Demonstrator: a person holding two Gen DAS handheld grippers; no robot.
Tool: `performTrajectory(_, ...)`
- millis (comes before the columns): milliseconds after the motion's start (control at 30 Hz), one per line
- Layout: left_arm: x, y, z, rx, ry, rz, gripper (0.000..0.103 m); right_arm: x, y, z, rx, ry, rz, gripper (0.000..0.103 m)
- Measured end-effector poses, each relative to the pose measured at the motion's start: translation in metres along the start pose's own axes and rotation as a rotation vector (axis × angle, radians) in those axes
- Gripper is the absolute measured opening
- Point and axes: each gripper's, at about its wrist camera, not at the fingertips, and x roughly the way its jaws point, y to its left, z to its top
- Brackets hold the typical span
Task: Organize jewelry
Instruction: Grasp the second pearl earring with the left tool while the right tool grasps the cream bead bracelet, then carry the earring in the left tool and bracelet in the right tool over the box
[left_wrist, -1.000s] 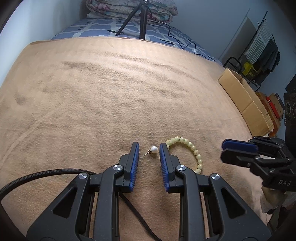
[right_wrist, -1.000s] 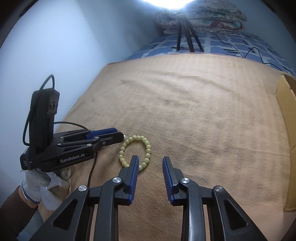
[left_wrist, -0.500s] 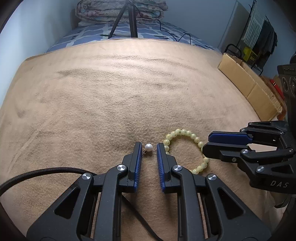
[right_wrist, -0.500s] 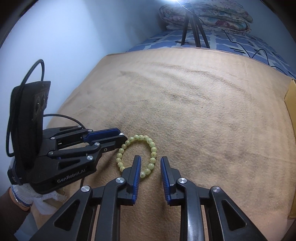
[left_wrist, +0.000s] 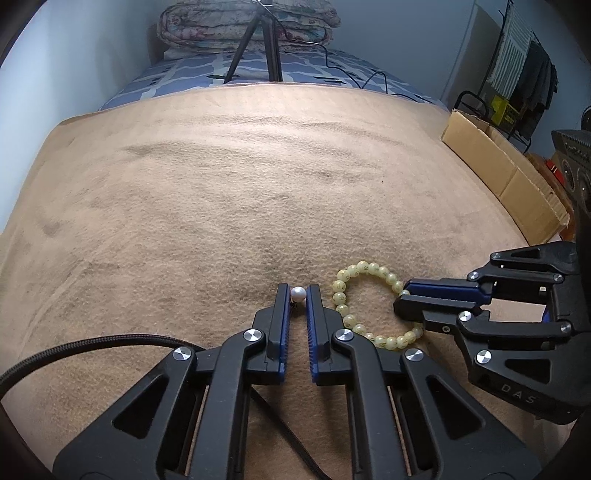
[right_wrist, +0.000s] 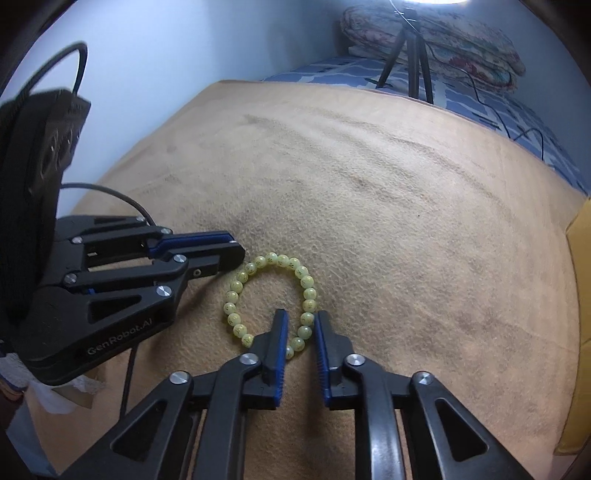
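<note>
1. Pearl earring: it sits pinched between the tips of the left gripper's fingers, which have closed onto it from both sides; its small metal post shows just below the bead, against the left finger's blue pad.
2. Bead bracelet: a ring of pale yellow-green beads lying flat on the tan blanket, just right of the left fingers and near them.
3. Right gripper: its fingers straddle the near right part of the bracelet's ring, one finger inside the loop and one outside. They are closing, with a few beads between the blue pads; whether the pads already press on the beads I cannot tell, as a slim gap shows beside them.
4. Both grippers point down at the blanket, tips close together, the bracelet between them.
5. Beyond the fingers the blanket stretches to a blue patterned sheet, where a tripod stands before folded quilts.
6. A cardboard box lies off the blanket's right edge.
</note>
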Motion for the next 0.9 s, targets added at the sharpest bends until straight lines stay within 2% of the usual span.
performTrajectory(500,-0.021,0.007,-0.005,-0.025,-0.033,0.023,0.006,-0.019,0.004,-0.005,0.000,-0.053,-0.007,0.005)
performTrajectory(900,-0.052,-0.008,-0.001,-0.015,-0.087,0.003,0.006,-0.065,-0.005,-0.012,-0.001,-0.124,-0.027,0.005)
